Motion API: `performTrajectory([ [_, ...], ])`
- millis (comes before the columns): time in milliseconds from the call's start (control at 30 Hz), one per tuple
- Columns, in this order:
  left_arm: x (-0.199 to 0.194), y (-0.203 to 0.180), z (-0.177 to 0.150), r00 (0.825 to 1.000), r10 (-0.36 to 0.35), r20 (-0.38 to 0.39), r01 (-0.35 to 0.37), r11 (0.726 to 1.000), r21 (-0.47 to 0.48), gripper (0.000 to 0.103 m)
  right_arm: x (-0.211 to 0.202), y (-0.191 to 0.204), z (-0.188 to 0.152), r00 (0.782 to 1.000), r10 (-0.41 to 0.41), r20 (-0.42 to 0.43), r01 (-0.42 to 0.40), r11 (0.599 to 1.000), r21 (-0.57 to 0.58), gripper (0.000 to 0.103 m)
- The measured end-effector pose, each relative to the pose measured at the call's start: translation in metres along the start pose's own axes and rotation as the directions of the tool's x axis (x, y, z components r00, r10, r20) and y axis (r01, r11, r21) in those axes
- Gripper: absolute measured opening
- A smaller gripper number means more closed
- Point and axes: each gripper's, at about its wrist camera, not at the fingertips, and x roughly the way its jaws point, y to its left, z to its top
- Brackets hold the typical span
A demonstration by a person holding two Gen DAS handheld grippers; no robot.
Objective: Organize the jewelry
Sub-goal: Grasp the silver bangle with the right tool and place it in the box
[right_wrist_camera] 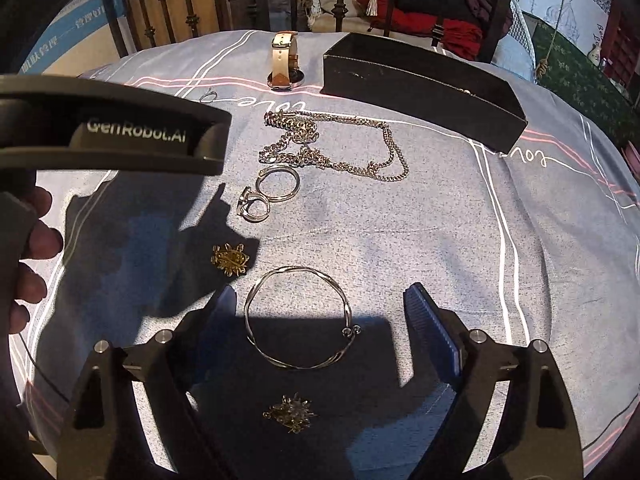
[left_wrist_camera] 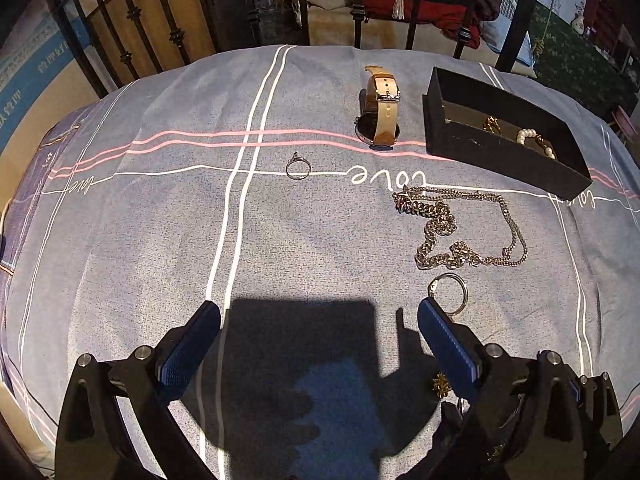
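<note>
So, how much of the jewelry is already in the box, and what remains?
Done: a pearl bracelet and a gold piece lie in the black box. In hand: nothing; the open right gripper brackets the silver bangle. Left on the cloth: the watch, chain necklace, rings and brooches.

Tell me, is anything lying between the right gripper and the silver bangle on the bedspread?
Nothing visible. The right gripper is open, and the silver bangle lies flat on the bedspread between its fingers. The gold brooch sits off to the left.
</note>
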Motion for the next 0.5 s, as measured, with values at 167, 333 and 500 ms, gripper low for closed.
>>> performTrajectory([
  [167,-0.001,-0.004,0.001,1.0,-0.005,0.006,0.005,1.0,0.007,0.097,-0.006,-0.003,0.001,1.0,0.023,0.011,-0.023,1.0,0.017,0.051],
  [333,-0.002,-0.012,0.003,1.0,-0.012,0.019,0.011,1.0,0.017,0.097,-0.018,-0.024,0.005,0.999,0.034,0.041,-0.038,0.996,0.078,0.051],
  [500,-0.013,-0.027,0.018,0.998,-0.031,0.052,0.029,0.999,0.034,0.097,-0.041,-0.051,0.031,0.993,0.004,0.115,-0.016,0.994,0.105,0.051],
])
